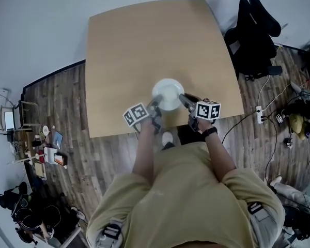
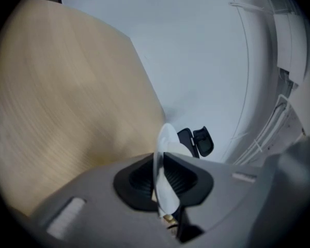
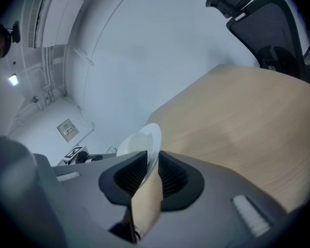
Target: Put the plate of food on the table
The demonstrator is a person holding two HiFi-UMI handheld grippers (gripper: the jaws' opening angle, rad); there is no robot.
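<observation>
The tongs (image 2: pixel 160 179) pinch the rim of a white plate (image 2: pixel 168 138), which shows edge-on and upright between the dark ribbed pads. The pale wood surface (image 2: pixel 67 97) fills the left, blurred. Beyond the plate, a black chair (image 2: pixel 199 141) stands against a white background.

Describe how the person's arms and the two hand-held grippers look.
The left hand-held gripper and right hand-held gripper each have a grey moulded body with black ribbed pads and carry a white cube with black square markers. The person wears a tan short-sleeved shirt and a dark band on the right wrist.
</observation>
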